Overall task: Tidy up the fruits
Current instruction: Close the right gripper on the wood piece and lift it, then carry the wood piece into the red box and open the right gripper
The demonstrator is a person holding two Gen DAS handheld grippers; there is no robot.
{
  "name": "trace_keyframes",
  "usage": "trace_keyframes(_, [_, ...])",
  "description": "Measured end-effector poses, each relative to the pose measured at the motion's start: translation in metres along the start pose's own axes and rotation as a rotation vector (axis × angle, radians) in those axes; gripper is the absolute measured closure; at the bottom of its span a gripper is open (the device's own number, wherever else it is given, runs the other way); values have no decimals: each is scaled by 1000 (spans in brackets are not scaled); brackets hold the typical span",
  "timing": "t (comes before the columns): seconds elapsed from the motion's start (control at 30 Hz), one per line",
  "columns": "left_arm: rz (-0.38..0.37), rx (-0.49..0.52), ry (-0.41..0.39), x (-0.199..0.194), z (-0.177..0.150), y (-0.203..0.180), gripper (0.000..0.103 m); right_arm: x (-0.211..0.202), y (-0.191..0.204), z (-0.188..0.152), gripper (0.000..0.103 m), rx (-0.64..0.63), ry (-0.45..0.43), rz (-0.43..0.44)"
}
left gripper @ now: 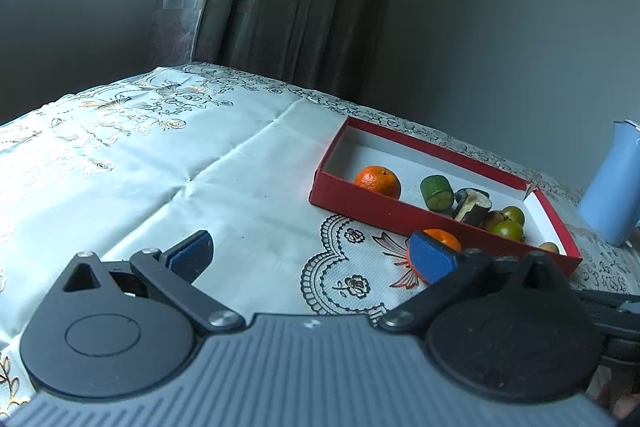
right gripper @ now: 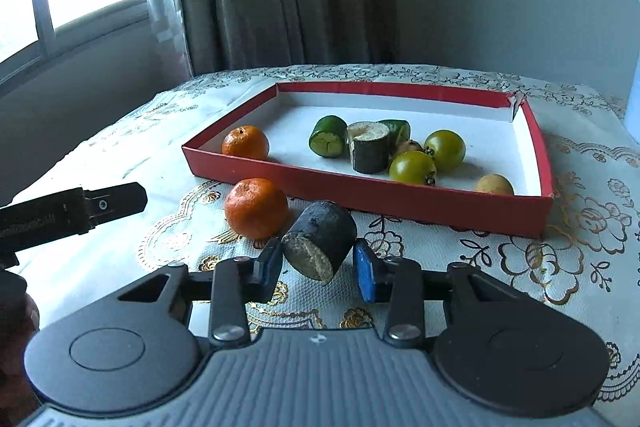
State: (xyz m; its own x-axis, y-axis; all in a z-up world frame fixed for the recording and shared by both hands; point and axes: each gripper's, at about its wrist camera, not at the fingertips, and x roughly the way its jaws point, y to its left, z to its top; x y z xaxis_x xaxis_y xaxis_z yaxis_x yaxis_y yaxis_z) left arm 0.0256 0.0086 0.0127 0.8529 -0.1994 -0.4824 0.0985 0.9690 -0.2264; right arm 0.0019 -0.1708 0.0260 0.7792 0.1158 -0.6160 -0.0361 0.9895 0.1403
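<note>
Fruits, state of sorting. The dark cut fruit piece (right gripper: 320,243), pale cut face toward me, sits between the blue pads (right gripper: 366,277) of my right tool (right gripper: 318,273), which is clenched on it; it looks tilted, and whether it is clear of the cloth I cannot tell. Just beyond it to the left, touching or nearly so, a loose orange (right gripper: 256,207) lies on the surface (right gripper: 520,267), outside the red tray (right gripper: 360,199). Farther ahead, inside the tray: one orange (right gripper: 245,143), two green cut pieces (right gripper: 328,136), a dark cut piece (right gripper: 369,151), two green round fruits (right gripper: 412,167), a small brown fruit between them, and a yellowish one (right gripper: 494,184) by the near wall. My left tool (left gripper: 312,259) stands released and empty, the loose orange behind its right pad. Judged remaining: the held piece and the loose orange; most is done.
</note>
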Motion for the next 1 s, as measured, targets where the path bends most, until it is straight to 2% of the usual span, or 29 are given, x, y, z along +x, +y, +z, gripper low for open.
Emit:
trace_keyframes(0.5, [7,13,-3,0,-1,0,0,-45,-27,-7,65,-4,-72,6])
trace_keyframes(1.0, [37,57,7,4,-2,-8,0,-44,-59,28,65,2,-176,-21])
